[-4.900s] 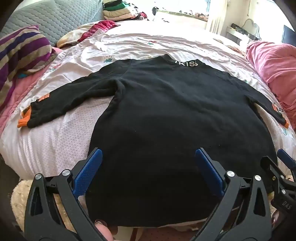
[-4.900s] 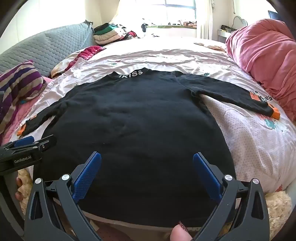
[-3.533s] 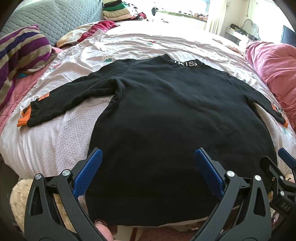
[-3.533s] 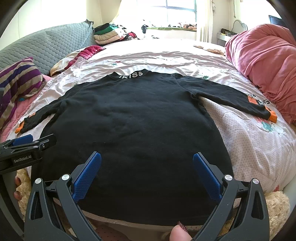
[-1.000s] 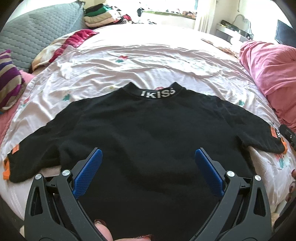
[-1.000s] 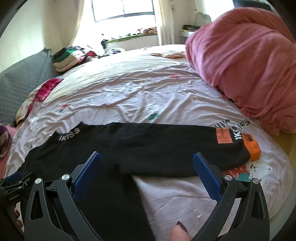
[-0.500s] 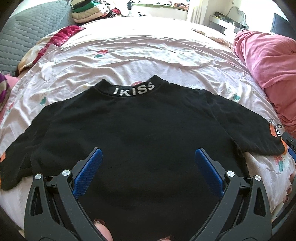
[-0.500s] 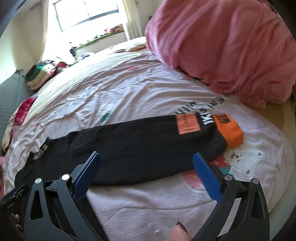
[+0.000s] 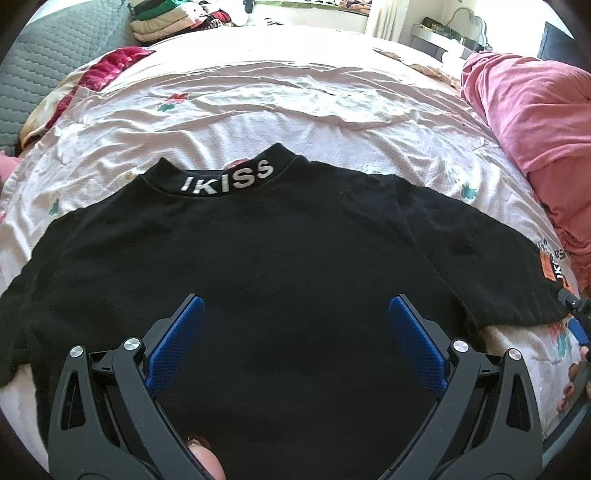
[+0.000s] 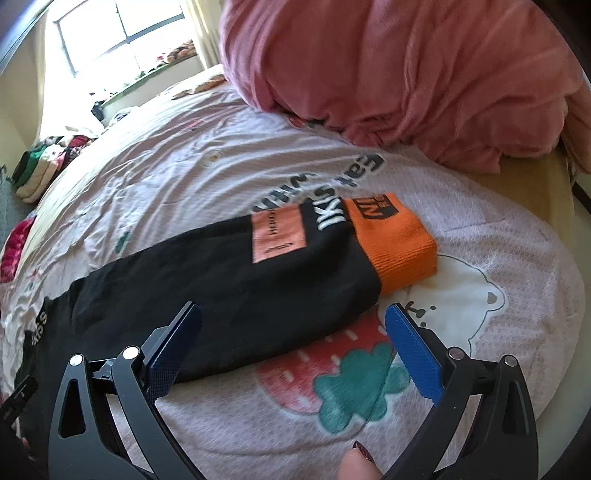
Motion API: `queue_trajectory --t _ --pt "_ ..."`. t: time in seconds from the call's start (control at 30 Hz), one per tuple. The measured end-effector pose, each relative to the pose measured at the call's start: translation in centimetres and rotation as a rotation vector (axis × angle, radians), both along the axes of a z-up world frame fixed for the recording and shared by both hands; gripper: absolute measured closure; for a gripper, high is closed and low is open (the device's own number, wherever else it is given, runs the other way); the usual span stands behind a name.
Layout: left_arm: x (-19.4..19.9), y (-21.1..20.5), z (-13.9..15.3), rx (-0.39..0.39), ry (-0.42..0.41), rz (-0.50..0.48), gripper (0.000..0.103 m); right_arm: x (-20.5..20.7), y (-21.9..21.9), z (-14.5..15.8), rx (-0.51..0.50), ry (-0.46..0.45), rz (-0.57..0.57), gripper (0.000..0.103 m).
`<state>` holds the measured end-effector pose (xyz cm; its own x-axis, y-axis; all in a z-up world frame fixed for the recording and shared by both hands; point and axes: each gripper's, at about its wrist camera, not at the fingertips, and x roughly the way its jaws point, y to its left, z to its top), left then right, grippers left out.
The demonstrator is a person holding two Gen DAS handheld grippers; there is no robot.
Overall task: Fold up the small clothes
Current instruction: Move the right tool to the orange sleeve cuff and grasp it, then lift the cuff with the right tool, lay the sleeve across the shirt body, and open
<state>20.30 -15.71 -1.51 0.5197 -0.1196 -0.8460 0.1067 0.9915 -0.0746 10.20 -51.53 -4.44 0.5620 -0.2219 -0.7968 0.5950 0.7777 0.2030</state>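
A black long-sleeved sweater (image 9: 280, 258) with "IKISS" on its collar (image 9: 229, 179) lies flat on the bed, collar away from me. My left gripper (image 9: 295, 317) is open and empty, hovering over the sweater's body below the collar. My right gripper (image 10: 291, 325) is open and empty, low over the sweater's right sleeve (image 10: 229, 291), just short of its orange cuff (image 10: 399, 243). The sleeve lies stretched out to the right. The right gripper's tip also shows at the right edge of the left wrist view (image 9: 576, 321).
The bed has a pale pink printed sheet (image 9: 258, 96). A bunched pink duvet (image 10: 406, 74) lies on the right, close behind the cuff. A grey quilted headboard (image 9: 40, 62) is at the left. Folded clothes (image 9: 159, 22) are stacked at the far end.
Both grippers have moved forward from the hem. The left has advanced up the sweater's body toward the collar. The right has swung right and closed in on the sleeve cuff.
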Motion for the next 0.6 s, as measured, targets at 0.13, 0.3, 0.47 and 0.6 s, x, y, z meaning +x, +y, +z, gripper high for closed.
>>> queue_trajectory --t 0.13,0.3,0.47,0.6 --pt "0.5 -0.6 -0.4 -0.006 0.004 0.002 0.009 0.6 -1.9 -1.2 0.081 -0.009 -0.043 0.004" --pt "1.0 -0.8 -0.5 -0.001 0.002 0.006 0.009 1.8 -3.9 -1.7 0.113 -0.039 -0.068 0.011" --pt "1.7 -1.1 -0.8 0.000 0.010 0.026 0.009 1.5 -5.9 -1.9 0.164 -0.093 -0.134 0.051" --pt "2.3 -1.1 -0.8 0.002 0.009 0.043 0.009 1.2 -6.9 -1.8 0.214 -0.160 -0.145 0.080"
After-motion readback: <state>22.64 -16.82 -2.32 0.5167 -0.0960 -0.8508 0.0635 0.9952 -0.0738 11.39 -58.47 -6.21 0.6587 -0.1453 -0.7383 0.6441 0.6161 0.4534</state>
